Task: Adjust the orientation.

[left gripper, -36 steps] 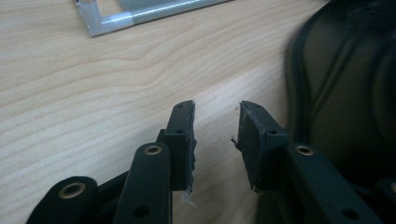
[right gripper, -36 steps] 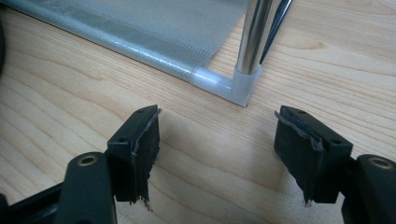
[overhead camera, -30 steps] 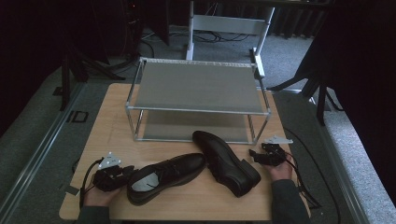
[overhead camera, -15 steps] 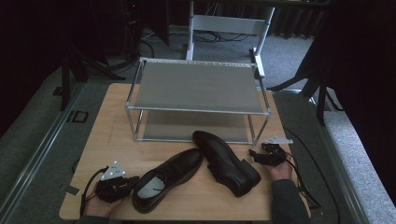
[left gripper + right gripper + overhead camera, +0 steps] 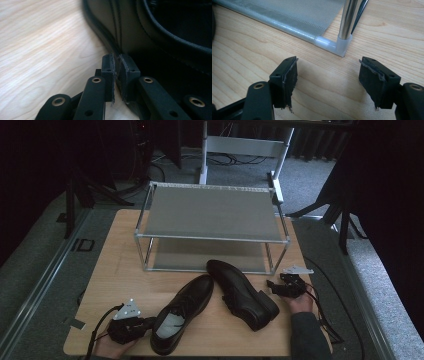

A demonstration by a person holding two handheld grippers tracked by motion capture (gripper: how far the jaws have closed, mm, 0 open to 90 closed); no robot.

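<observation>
The left black shoe (image 5: 181,314) lies on the desk (image 5: 115,270) in front of the shoe rack (image 5: 212,227), its toe pointing up toward the rack's lower shelf and its open heel end (pale insole showing) near the desk's front edge. The left hand-held gripper (image 5: 145,322) sits at that heel end, just beside the shoe on the side away from the second shoe. In the left gripper view its jaws have just been closing and now stand narrow, the pads (image 5: 108,72) almost meeting with only a thin slit between them; nothing lies between them, and the tips rest right at the shoe's (image 5: 150,30) dark leather side, where it meets the wood.

The second black shoe (image 5: 242,292) lies just beside the first, toe toward the rack and heel toward the front edge, angled so the two toes nearly meet.

The right hand-held gripper (image 5: 274,287) rests near that second shoe's heel, in front of the rack's right front leg. Its jaws stand wide apart over bare wood, holding nothing, and in the right gripper view they face the rack's chrome leg (image 5: 347,20) and white corner joint.
</observation>
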